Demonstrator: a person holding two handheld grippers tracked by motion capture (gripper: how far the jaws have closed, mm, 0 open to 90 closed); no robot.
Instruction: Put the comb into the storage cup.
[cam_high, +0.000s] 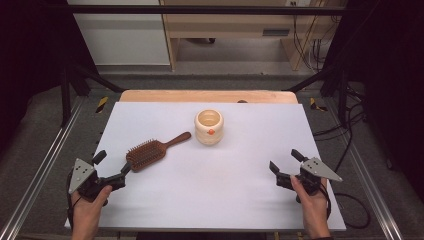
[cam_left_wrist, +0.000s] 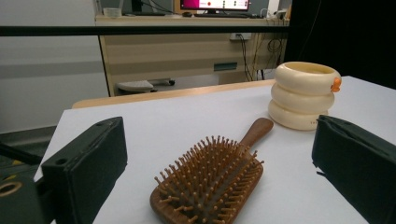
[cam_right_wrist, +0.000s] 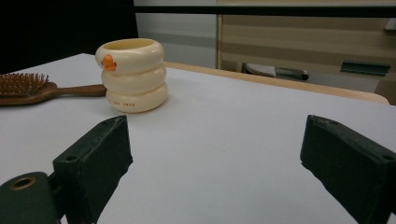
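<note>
The brown wooden paddle hairbrush (cam_high: 150, 151) lies bristles-up on the left half of the white worktop (cam_high: 220, 185), its slim handle pointing up and to the right toward the cream ring-stacked ceramic cup with a small orange duck bill (cam_high: 209, 126). In the left gripper view the hairbrush (cam_left_wrist: 212, 184) lies on the surface just ahead of the two black jaws, none of it touched by them. The left hand-held gripper (cam_high: 112, 167) sits low at the near-left of the worktop, just beside the brush head, its jaws spread wide and holding nothing. The cup stands upright near the middle of the worktop, a little beyond the tip of the brush handle and apart from it; the right gripper view shows it (cam_right_wrist: 133, 74) with the bill facing left and the brush handle reaching in from the left edge.

The right hand-held gripper (cam_high: 286, 161) rests at the near-right, well apart from both things, its jaws also wide open and empty, with bare worktop between them.

The worktop is a plain white sheet laid over a light wooden board (cam_high: 207, 96) whose far edge shows beyond it. Grey carpeted floor (cam_high: 35, 130) surrounds it, with metal rails along both sides, black frame bars, a pale wooden cabinet (cam_high: 225, 20) behind, and cables (cam_high: 350, 135) trailing on the right.
</note>
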